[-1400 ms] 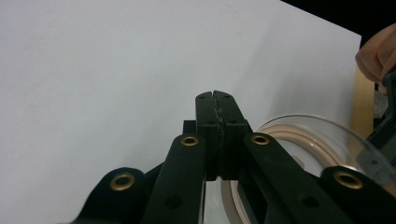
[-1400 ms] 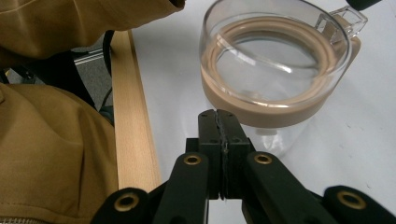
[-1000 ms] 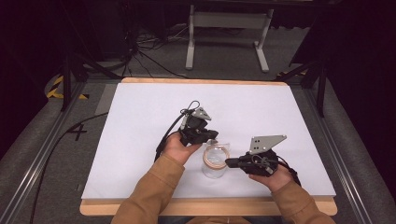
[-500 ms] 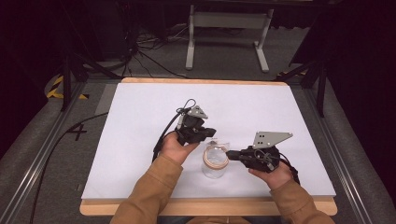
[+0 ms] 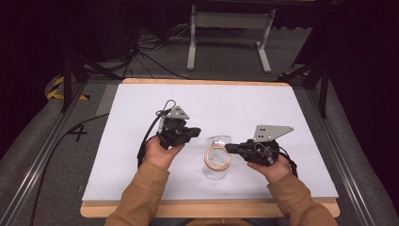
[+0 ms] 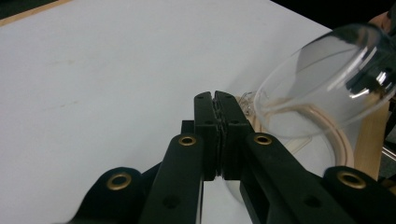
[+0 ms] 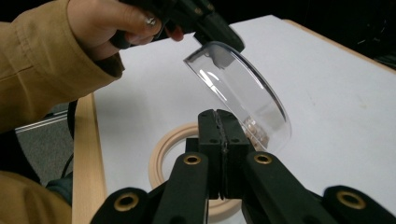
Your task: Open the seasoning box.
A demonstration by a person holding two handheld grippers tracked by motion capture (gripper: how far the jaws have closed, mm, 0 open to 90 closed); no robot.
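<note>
2 grippers meeting over glass jar [image 5: 215, 165] near table's [image 5: 141, 117] front edge. Right gripper [image 5: 230, 148] pinching jar's tan rim [image 7: 161, 163], jaws closed on it. Left gripper [image 7: 224, 37] lifting clear lid [image 7: 238, 93], clamping its edge. Jar looking rigid, slippery, breakable; rim offering safest hold.

Table top [image 5: 141, 155] white, plain, w/ light wood edge. Beside jar [image 5: 216, 169]: clear glass, tan rim; lid [image 7: 243, 93] clear. Grippers' jaws black, brass-coloured rivets. Sleeves [image 5: 141, 197] mustard-tan.
</note>
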